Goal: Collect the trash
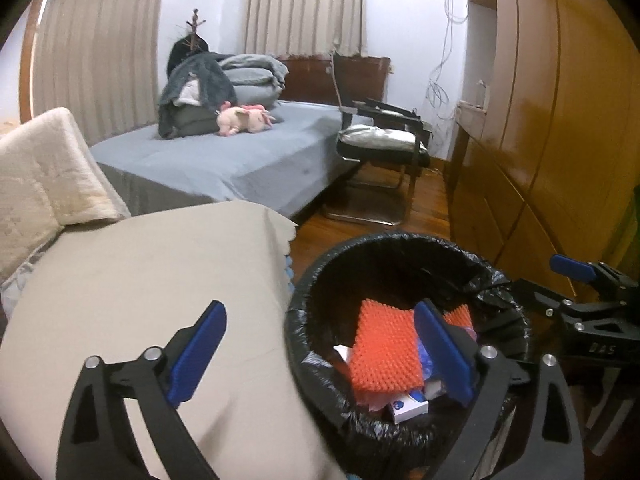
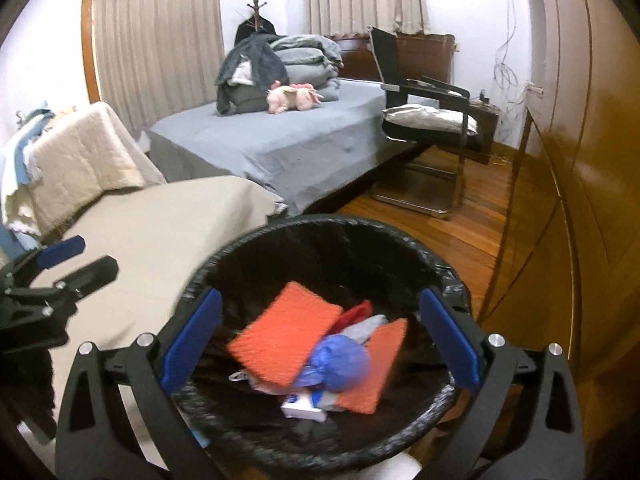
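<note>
Both grippers, left (image 1: 320, 354) and right (image 2: 320, 344), have jaws released wide, nothing gripped. Trash bin (image 2: 304, 226) sits below right jaws; orange pads (image 2: 282, 334), blue bag (image 2: 340, 364) inside. Beyond: bed (image 2: 280, 152), chair (image 2: 424, 120).

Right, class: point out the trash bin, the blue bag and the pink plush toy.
trash bin (image 2: 248, 240): right wrist view, far rim.
blue bag (image 2: 344, 364): right wrist view, its rounded body.
pink plush toy (image 2: 294, 98): right wrist view, its body.
</note>
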`<act>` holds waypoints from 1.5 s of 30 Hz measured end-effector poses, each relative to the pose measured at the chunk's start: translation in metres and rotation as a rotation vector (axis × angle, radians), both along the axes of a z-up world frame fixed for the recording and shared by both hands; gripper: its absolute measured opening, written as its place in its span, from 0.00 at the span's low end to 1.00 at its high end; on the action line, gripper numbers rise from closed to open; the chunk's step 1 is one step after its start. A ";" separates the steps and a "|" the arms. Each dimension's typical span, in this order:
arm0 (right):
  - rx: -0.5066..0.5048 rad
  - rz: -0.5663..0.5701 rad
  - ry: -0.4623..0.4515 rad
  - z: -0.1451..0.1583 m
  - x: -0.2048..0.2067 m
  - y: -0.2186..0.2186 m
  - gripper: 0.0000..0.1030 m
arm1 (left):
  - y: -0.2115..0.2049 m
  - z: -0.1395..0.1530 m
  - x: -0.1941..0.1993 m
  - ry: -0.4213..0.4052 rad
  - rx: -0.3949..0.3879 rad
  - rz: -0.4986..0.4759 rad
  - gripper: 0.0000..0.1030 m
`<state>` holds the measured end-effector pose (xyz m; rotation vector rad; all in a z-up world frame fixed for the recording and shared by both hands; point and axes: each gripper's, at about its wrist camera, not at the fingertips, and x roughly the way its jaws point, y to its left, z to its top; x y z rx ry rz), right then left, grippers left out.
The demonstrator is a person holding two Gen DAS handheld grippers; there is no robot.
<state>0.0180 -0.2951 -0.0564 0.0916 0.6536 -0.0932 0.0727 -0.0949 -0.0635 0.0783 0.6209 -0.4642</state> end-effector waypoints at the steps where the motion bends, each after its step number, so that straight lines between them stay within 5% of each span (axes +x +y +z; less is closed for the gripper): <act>1: 0.001 0.005 -0.007 0.006 -0.003 0.005 0.94 | 0.004 0.004 -0.005 -0.004 -0.002 0.008 0.92; 20: -0.014 0.068 -0.115 0.076 -0.064 0.046 0.95 | 0.048 0.070 -0.078 -0.119 -0.027 0.094 0.94; 45: -0.016 0.077 -0.147 0.084 -0.080 0.053 0.95 | 0.047 0.085 -0.100 -0.161 -0.029 0.086 0.94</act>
